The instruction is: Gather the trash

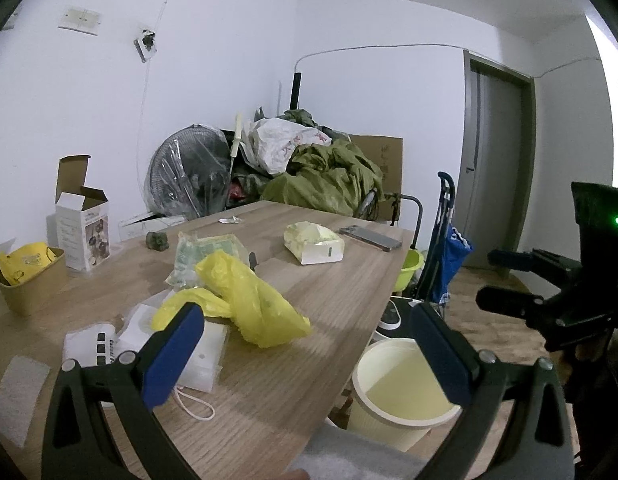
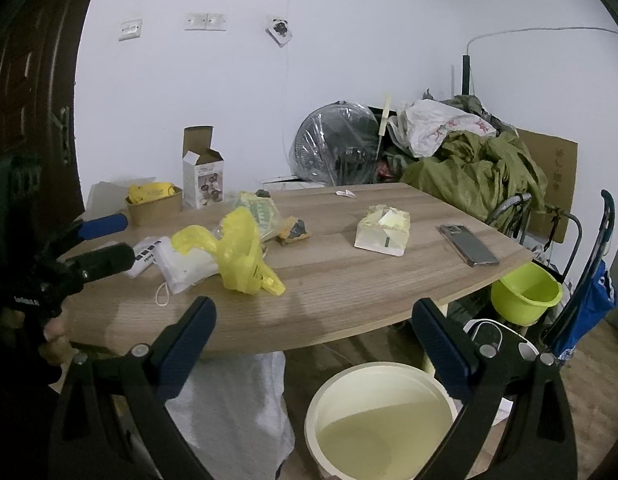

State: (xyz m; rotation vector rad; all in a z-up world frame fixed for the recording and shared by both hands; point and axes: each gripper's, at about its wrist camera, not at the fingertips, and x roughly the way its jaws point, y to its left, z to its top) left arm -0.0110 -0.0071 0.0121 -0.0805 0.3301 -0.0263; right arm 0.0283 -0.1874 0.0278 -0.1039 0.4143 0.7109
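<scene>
A crumpled yellow plastic bag (image 1: 245, 300) (image 2: 237, 256) lies on the wooden table (image 1: 301, 360) (image 2: 349, 280) among white wrappers (image 1: 201, 360) (image 2: 185, 264) and a green printed packet (image 1: 205, 252) (image 2: 257, 208). A cream waste bin (image 1: 401, 384) (image 2: 381, 420) stands on the floor beside the table. My left gripper (image 1: 305, 344) is open and empty, just short of the yellow bag; it also shows in the right wrist view (image 2: 109, 240). My right gripper (image 2: 313, 340) is open and empty above the bin, at the table's near edge; it also shows in the left wrist view (image 1: 505, 276).
On the table lie a tissue pack (image 1: 313, 244) (image 2: 383, 232), a phone (image 1: 371, 237) (image 2: 469, 244), a brown paper bowl (image 1: 29, 280) (image 2: 153, 204), an open white carton (image 1: 83, 236) (image 2: 203, 184) and a small paper scrap (image 2: 345, 194). A green basin (image 2: 525, 292), blue trolley (image 2: 589, 304) and clutter pile (image 1: 321, 176) stand beyond.
</scene>
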